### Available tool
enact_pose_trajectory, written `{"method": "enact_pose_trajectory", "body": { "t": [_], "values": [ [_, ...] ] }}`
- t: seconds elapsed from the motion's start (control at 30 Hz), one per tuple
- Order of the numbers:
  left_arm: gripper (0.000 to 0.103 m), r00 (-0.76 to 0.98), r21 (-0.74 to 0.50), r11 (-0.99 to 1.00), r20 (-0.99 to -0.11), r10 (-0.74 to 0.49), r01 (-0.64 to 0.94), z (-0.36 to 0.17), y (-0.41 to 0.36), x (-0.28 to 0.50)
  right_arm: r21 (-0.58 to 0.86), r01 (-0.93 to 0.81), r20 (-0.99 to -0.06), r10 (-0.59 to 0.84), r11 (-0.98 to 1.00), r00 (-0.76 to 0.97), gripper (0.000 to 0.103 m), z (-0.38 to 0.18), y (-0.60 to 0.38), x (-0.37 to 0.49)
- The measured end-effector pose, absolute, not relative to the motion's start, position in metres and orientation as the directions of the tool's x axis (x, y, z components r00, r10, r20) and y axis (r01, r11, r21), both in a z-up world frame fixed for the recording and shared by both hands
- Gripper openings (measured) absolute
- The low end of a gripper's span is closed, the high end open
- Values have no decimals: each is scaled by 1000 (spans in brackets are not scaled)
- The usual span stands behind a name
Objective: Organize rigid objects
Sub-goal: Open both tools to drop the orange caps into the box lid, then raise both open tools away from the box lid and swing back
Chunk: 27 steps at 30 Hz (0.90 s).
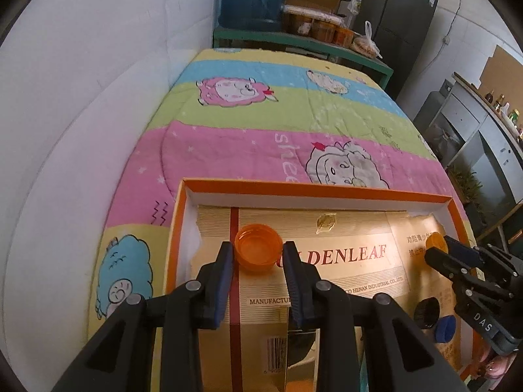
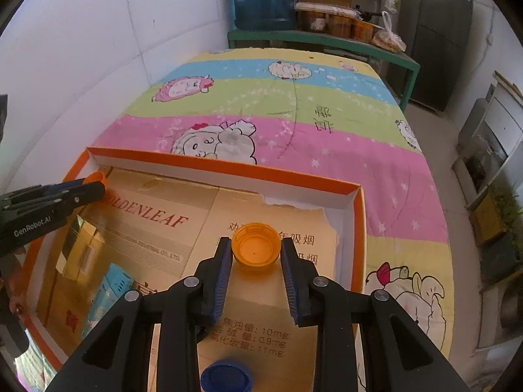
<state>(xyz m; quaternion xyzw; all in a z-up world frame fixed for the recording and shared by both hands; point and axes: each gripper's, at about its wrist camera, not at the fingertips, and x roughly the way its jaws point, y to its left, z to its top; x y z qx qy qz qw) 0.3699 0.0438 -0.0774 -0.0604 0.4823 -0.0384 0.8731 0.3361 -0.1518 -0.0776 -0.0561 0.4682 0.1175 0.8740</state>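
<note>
One light, stiff, slick orange cap (image 1: 258, 243) was pinched rim-to-rim in the left gripper (image 1: 258, 254), another cap (image 2: 256, 244) likewise in the right gripper (image 2: 256, 254), both over the tray (image 2: 228, 166) at 12 o'clock.

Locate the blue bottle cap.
In the right wrist view the blue cap lies bottom centre in the orange box, below the right gripper's orange cap.

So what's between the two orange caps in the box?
Only bare gold cardboard lining, printed with red letters, lies between the left orange cap and the right orange cap, per the left wrist view.
</note>
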Motion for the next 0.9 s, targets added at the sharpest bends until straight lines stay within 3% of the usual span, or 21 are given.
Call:
{"method": "enact_pose_trajectory", "body": {
  "t": [0.07,0.2,0.27,0.9],
  "values": [
    [31,519,-165,986,-842,-146,11,-80,45,371,4,-253,-839,141,967,525,33,-80,-151,337],
    [38,529,-163,986,-835,-153,28,-77,43,368,-7,-243,-841,126,970,527,48,-80,-151,336],
    [43,542,-164,986,-825,-160,42,-72,42,363,-12,-235,-836,119,972,536,49,-77,-152,333],
    [43,741,-98,965,-623,-249,242,34,1,246,159,-158,-692,224,975,686,49,-1,-155,222]
  ]
}}
